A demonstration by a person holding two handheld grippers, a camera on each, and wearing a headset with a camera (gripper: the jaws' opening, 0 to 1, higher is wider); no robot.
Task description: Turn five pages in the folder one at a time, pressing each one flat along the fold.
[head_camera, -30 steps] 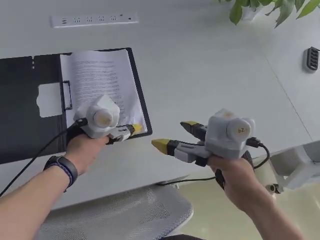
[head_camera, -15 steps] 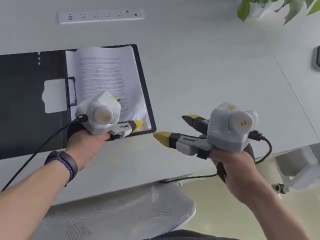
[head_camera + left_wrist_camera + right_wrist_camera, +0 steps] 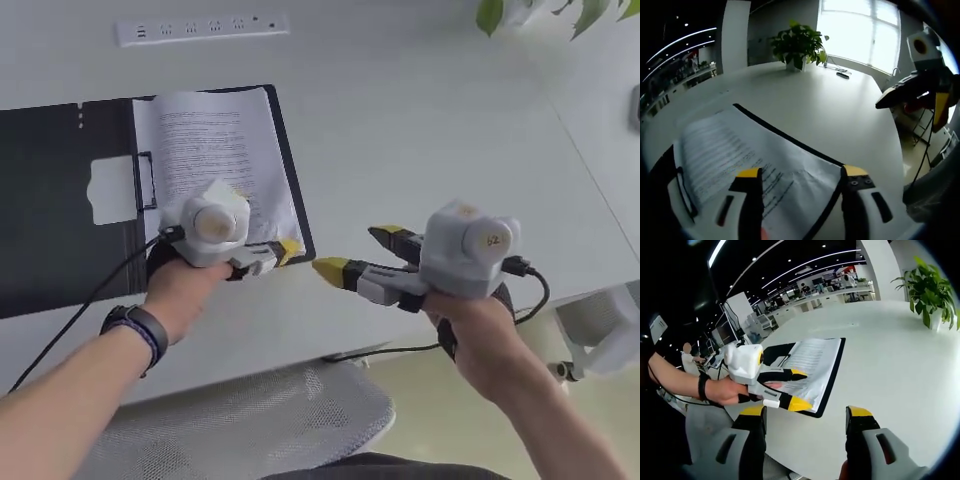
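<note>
An open black folder point(image 3: 45, 215) lies on the white table, with a stack of printed pages point(image 3: 215, 150) clipped to its right half. My left gripper point(image 3: 272, 238) is open over the lower right corner of the top page point(image 3: 735, 150), one jaw on either side of that corner. The corner paper looks slightly raised; whether a jaw touches it I cannot tell. My right gripper point(image 3: 355, 250) hangs open and empty above bare table, just right of the folder's edge point(image 3: 832, 375). The left gripper point(image 3: 796, 389) and the right gripper point(image 3: 920, 85) each appear in the other's view.
A white power strip point(image 3: 200, 28) lies at the table's far edge. A potted plant point(image 3: 797, 45) stands at the far right corner. A grey mesh chair point(image 3: 280, 420) sits below the near table edge point(image 3: 330, 345). A metal clip point(image 3: 148, 180) holds the pages.
My left gripper has slid a little right, toward the page's lower right corner. The right gripper has kept its place and stayed open. The head camera has shifted slightly.
</note>
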